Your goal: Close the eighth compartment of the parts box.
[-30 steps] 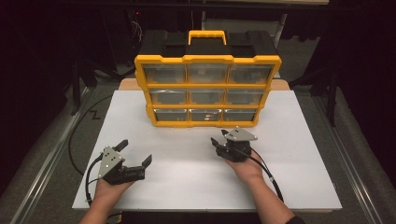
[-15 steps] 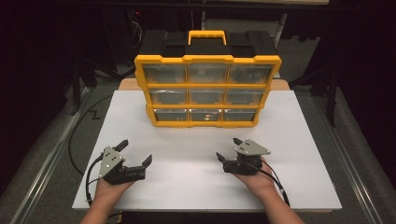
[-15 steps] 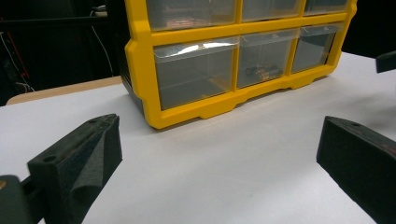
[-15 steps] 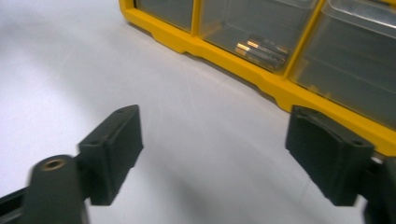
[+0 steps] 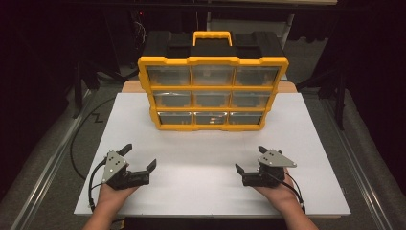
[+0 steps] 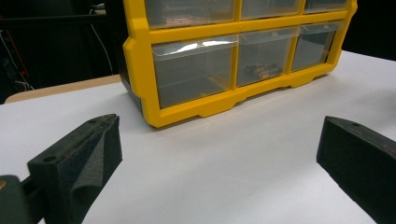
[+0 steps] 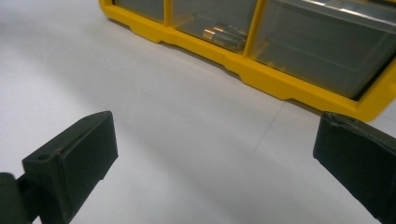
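The organiser [image 5: 212,81] is a yellow-framed box with a black body and a yellow carry handle on top. It stands upright near the far edge of the white worktop [image 5: 201,163], square to it, front towards the person. The front holds nine clear drawers, three rows of three, and all sit pushed in flush with the frame. The bottom middle drawer [image 5: 210,118] holds a couple of batteries [image 6: 263,70] lying on their sides; in the right gripper view they show gold and dark ends. The drawer beside it at the bottom left holds something flat, too dim to make out.
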Available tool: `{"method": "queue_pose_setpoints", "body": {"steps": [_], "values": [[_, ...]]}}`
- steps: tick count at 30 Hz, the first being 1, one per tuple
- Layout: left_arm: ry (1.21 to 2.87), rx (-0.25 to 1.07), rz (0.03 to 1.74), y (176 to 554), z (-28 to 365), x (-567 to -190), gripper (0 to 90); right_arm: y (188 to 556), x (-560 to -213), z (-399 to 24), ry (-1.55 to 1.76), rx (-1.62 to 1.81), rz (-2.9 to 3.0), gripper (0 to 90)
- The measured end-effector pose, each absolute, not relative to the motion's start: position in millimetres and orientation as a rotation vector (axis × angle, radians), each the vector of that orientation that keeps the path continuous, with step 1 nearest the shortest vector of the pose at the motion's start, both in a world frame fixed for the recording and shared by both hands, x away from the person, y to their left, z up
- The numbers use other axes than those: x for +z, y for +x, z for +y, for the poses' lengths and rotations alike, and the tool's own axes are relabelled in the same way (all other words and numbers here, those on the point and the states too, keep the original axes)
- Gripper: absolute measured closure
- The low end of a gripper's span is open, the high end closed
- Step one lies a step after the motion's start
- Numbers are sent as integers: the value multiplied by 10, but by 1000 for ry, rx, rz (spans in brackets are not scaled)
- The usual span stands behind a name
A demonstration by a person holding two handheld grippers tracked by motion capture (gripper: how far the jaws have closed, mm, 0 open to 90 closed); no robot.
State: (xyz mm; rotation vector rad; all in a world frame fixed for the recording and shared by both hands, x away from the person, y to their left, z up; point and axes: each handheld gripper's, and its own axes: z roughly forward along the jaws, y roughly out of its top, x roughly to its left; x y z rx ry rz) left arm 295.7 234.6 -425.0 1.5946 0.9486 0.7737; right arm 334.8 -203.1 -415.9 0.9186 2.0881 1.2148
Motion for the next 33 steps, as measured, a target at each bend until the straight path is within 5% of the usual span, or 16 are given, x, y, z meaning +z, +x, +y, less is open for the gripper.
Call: {"method": "queue_pose_setpoints", "body": {"steps": [17,33], "values": [[1586,775,949,2946,2342,-4234,11,3103,-4101,-2505,962,1242,1978,12],[1591,765,946,2962,2324,-4234,11,3164,-4139,-2538,1015,1230,1948,12]]}}
